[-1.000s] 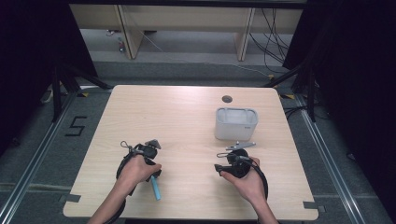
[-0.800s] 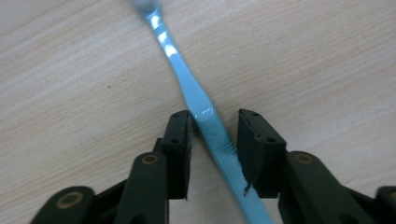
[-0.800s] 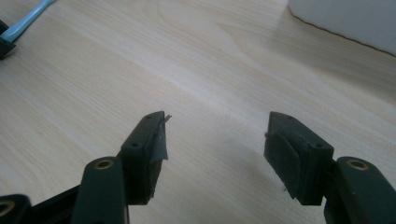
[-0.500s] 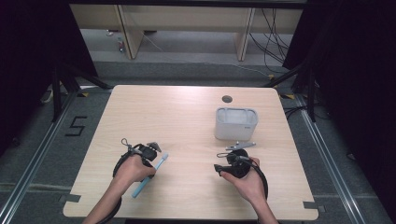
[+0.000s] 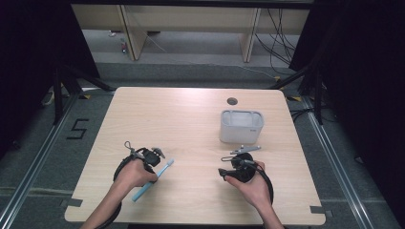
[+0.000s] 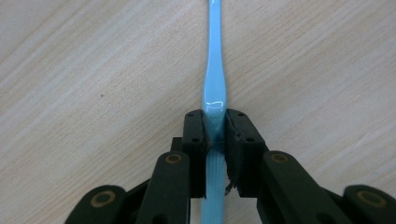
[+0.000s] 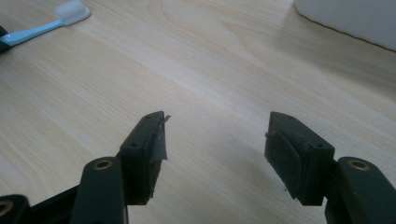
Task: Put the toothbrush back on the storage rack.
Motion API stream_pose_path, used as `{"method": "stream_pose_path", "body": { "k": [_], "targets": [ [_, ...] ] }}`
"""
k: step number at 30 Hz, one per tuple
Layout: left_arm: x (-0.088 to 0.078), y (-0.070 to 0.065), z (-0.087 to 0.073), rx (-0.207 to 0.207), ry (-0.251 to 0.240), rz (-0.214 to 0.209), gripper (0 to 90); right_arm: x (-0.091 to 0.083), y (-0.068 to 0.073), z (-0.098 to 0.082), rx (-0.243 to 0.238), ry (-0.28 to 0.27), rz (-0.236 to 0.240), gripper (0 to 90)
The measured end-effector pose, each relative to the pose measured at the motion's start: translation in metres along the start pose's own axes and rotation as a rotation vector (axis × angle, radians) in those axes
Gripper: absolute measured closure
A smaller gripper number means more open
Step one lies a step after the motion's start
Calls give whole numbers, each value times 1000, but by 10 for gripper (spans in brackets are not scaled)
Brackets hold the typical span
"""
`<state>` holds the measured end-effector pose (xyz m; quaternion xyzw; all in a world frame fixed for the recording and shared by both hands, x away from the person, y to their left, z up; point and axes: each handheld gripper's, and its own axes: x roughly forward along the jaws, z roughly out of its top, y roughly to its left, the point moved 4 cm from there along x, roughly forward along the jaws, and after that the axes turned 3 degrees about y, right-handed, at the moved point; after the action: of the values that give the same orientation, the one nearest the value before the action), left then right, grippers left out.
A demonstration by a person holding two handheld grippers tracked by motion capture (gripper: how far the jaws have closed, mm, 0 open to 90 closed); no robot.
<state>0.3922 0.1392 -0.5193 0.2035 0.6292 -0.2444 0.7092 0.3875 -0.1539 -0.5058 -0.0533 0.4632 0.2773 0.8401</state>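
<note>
Left gripper (image 6: pixel 215 140), near the table's (image 5: pixel 191 114) front-left corner, with jaws closed on the handle of a light-blue toothbrush (image 5: pixel 153 179); brush head pointing toward the table's middle. Right gripper (image 7: pixel 215 154), near the front edge right of centre, hovering with jaws wide apart and holding nothing. A white rectangular bin (image 5: pixel 241 126) stands toward the back-right, just behind the right gripper; its contents cannot be judged from here. If the bin is the destination, a level carry, keeping the grip centred on the handle, should prevent the brush pivoting.
</note>
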Motion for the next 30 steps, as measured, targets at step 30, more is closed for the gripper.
{"method": "stream_pose_path", "body": {
  "k": [30],
  "targets": [
    [-32,-1,8,104,-324,-90,785,-2,-2,3,-62,-55,16,390]
  ]
}}
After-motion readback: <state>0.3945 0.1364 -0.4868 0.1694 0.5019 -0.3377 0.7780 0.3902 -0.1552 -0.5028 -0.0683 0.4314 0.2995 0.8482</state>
